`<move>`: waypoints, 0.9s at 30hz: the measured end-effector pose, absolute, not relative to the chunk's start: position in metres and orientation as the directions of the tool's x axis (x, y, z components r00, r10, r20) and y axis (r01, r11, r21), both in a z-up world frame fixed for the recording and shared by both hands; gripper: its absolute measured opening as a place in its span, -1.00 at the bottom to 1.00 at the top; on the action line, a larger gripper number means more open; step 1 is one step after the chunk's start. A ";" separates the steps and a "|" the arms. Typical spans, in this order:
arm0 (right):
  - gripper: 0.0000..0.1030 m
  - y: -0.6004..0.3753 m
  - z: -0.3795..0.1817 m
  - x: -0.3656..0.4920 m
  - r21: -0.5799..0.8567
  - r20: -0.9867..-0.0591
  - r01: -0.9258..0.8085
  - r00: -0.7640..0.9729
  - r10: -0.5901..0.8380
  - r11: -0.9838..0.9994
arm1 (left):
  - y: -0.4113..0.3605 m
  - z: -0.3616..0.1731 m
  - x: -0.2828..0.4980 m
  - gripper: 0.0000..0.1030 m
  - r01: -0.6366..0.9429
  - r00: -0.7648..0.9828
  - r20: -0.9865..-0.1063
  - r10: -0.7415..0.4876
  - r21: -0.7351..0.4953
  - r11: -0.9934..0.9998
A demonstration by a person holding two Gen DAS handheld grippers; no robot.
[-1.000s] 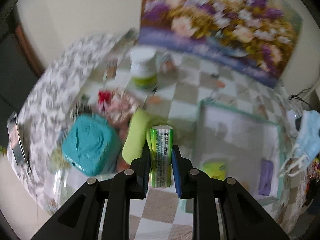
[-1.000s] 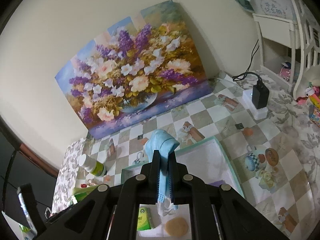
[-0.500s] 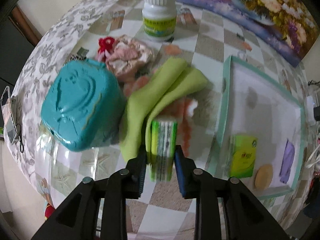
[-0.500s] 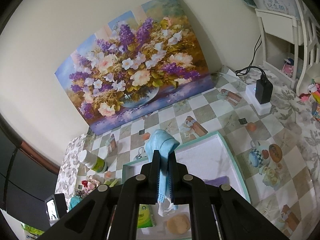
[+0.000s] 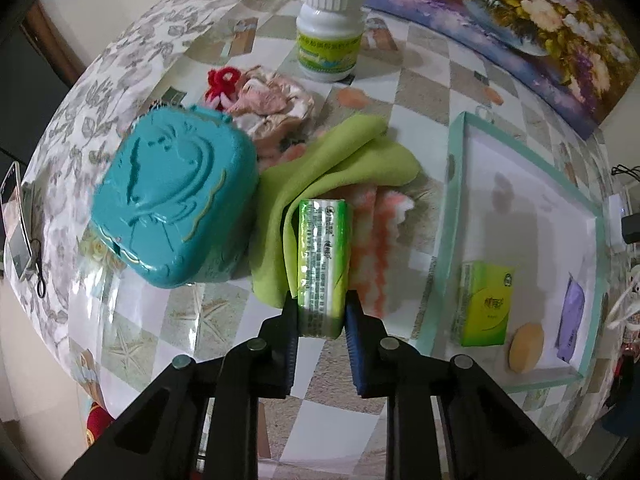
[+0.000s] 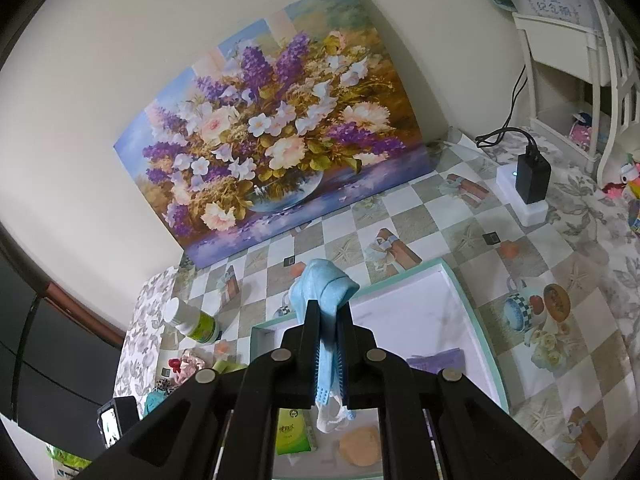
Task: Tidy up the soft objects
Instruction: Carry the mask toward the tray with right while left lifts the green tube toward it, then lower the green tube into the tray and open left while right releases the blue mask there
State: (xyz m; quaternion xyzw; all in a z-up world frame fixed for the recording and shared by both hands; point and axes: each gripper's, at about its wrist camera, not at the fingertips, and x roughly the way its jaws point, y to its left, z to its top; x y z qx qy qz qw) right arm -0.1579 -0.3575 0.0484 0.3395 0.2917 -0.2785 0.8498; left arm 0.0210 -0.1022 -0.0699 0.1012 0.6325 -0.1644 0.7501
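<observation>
My left gripper (image 5: pixel 322 312) points steeply down, its jaws closing on a green tissue pack (image 5: pixel 323 256) that both pads touch. The pack hangs over a lime green cloth (image 5: pixel 348 160) and a fuzzy orange-white cloth (image 5: pixel 376 248). To the right lies a white tray with a teal rim (image 5: pixel 448 216), holding another green tissue pack (image 5: pixel 484 304), a round tan sponge (image 5: pixel 528 347) and a purple packet (image 5: pixel 570 320). My right gripper (image 6: pixel 329 344) is shut on a light blue face mask (image 6: pixel 324 292), held above the tray (image 6: pixel 400 278).
A teal plastic box (image 5: pixel 172 196) stands left of the cloths. Behind it are pink crumpled fabric (image 5: pixel 272 100) and a white pill bottle (image 5: pixel 331 32). A flower painting (image 6: pixel 272 140) leans on the wall. A black charger (image 6: pixel 530 176) sits at the far right, a phone (image 5: pixel 16 224) at the left edge.
My left gripper has sunk toward the table and tipped further down with the tissue pack; its jaws widened briefly, then narrowed again. The right gripper and mask have stayed put.
</observation>
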 end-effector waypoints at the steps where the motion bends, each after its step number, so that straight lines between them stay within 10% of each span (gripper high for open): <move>1: -0.85 -0.357 0.049 -0.158 0.414 -0.685 0.671 0.675 -0.275 0.615 | -0.101 -0.064 0.023 -0.57 0.378 0.154 -0.980 -0.125 -0.059 0.924; 27: -0.85 -0.362 0.054 -0.160 0.394 -0.675 0.679 0.671 -0.306 0.620 | -0.170 0.032 -0.015 -0.57 0.601 0.431 -0.813 -0.392 -0.065 0.796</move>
